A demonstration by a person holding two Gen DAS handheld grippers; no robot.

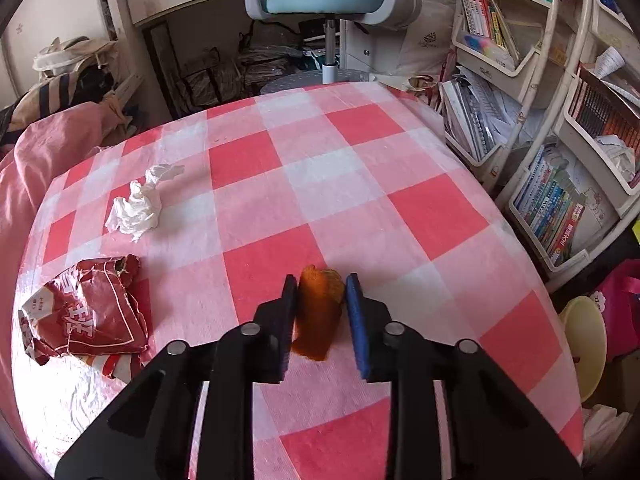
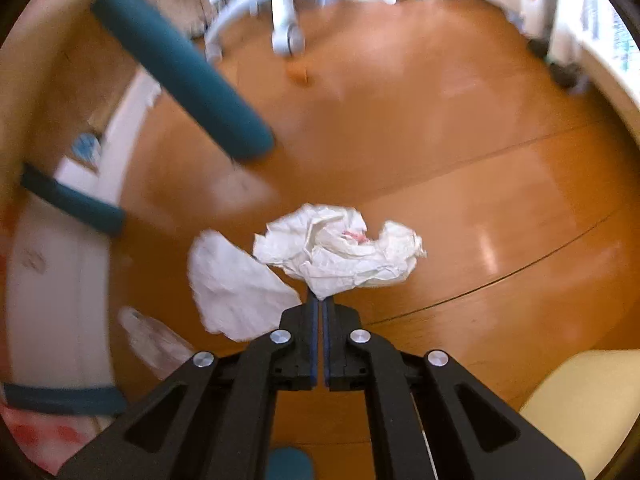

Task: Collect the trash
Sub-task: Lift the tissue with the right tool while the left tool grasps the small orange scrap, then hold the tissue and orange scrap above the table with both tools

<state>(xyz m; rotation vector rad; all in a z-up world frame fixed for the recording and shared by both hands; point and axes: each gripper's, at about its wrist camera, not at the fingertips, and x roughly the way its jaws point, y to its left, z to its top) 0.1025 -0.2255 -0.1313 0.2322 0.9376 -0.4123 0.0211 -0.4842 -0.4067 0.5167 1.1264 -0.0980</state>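
While pinched, orange peel (image 1: pixel 318 312) fills left tongs (image 1: pixel 321 286).

right gripper (image 2: pixel 321 300) | jaws pinching crumpled tissue (image 2: pixel 340 252) | above wooden floor (image 2: pixel 440 160) | background blurred, possibly chair legs

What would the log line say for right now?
left gripper: shut on orange peel | right gripper: shut on crumpled tissue | tablecloth: red wrapper left

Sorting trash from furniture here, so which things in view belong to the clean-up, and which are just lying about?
Trash: orange peel in the left gripper; crumpled tissue in the right gripper; twisted tissue; red wrapper.
Lying about: office chair; bookshelves; pink blanket.
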